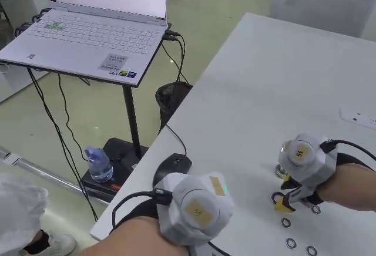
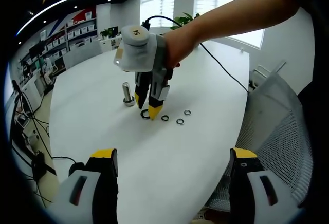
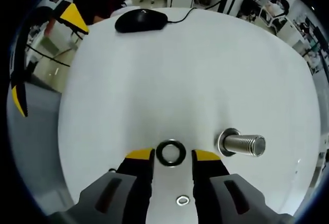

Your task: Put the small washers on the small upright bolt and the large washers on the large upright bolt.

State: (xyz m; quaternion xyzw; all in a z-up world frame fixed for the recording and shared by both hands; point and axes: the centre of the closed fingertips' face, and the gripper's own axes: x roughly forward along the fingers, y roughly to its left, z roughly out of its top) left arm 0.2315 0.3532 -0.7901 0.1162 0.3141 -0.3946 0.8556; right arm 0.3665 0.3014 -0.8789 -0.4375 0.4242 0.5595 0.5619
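Left gripper [image 1: 197,209]: nearest the head camera, at the lower edge of the head view, with its housing uppermost and covering the finger ends. The left gripper view supplies the state: jaws wide apart, nothing between them, above the bare white table [image 2: 103,131].

Right gripper [image 1: 283,202]: over the table's right part, tips pointed down at the surface. The right gripper view settles its state: the jaws are narrowly parted. A dark large washer [image 3: 170,152] lies flat between and just ahead of the yellow tips. A sliver of white shows on each side of it, so it is not pinched.

Upright bolt [image 3: 241,145]: stands just beside the large washer, thread uppermost, with a ring at its foot. In the head view the right gripper's housing covers most of it. The left gripper view gives its full height, beside the right gripper.

Small washers [image 2: 180,121]: at least three lie flat and loose on the table near the right gripper's tips. In the head view they lie scattered on the person's side of those tips.

Surroundings: a black mouse [image 3: 141,20] lies at the table's edge. The head view adds an open laptop [image 1: 88,33] on a stand and a water bottle [image 1: 98,163] below it.
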